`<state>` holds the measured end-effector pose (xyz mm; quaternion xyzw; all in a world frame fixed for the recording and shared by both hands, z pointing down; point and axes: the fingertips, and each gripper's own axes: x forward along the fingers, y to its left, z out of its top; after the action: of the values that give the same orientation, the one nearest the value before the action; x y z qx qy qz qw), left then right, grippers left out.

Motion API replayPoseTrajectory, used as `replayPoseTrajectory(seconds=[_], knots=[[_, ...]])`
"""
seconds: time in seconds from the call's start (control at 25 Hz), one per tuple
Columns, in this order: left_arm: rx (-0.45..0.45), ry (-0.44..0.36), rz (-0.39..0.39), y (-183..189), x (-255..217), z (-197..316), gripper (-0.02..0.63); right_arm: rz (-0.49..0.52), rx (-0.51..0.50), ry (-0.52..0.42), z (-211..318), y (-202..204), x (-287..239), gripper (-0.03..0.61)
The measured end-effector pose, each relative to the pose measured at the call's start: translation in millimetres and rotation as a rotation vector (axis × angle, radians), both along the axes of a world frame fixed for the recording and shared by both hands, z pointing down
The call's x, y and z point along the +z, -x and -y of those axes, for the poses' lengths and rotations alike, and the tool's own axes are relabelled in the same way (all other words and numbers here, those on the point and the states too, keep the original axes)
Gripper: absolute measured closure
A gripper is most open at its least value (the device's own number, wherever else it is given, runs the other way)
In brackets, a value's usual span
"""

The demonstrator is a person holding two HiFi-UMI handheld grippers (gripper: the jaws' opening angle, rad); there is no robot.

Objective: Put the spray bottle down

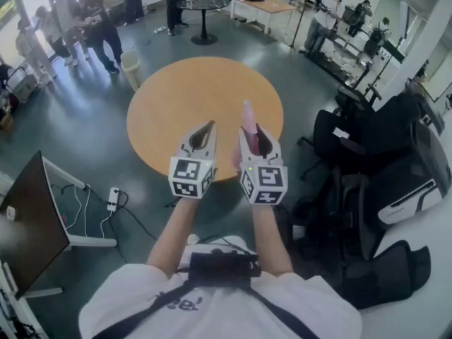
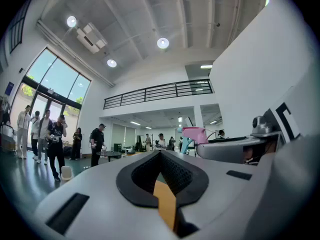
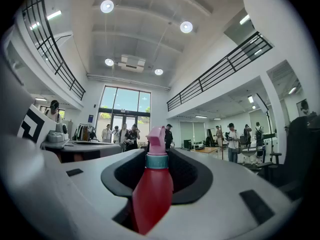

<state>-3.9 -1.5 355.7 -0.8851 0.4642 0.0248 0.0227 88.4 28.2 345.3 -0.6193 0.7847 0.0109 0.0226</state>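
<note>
Over the near edge of the round orange bench (image 1: 183,97), head view: shows both tools held level, side by side, apparently clear of the top. Shows right hand-held gripper (image 1: 248,129) clamped on the spray bottle (image 1: 248,117), pink nozzle poking out past the jaw tips and pointing away. Shows left hand-held gripper (image 1: 209,126) just beside it, carrying nothing.

Left gripper view: confirms jaws closed tip to tip with nothing between. Shows only a strip of orange bench through the gap below. Catches the pink nozzle (image 2: 195,134) off to the right, apart from this tool.

Right gripper view: confirms pads pressed on the red bottle body (image 3: 152,189) from both sides, teal collar and pink trigger head sticking forward along the jaws. Means bottle lying level in the grip, not upright, not on the bench.

Step in hand, as judged: carry/approach, put-down not yet begun. Next move probably needs: tip the wrist so the base faces the bench, lower until it sits flat, ease jaws apart, back off straight. Risk if released level: drop and roll.
</note>
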Motion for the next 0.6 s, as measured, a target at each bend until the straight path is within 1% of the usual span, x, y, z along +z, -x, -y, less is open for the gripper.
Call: replayPoseTrajectory(seconds=[0.16,0.36,0.6], knots=[[-0.003,-0.001,-0.002,-13.5,0.1,-6.8,0.601,-0.004,-0.007,0.002,-7.6,-11.4,2.0,0.414],[-0.011,0.001,-0.002,-20.9,-1.2,-14.6,0.601,0.003,-0.015,0.011,-14.6,-17.2,5.2,0.414],[-0.017,0.024,0.016,-26.4,12.6,-23.1,0.601,0.018,-0.016,0.018,-23.2,-25.5,12.2,0.414]])
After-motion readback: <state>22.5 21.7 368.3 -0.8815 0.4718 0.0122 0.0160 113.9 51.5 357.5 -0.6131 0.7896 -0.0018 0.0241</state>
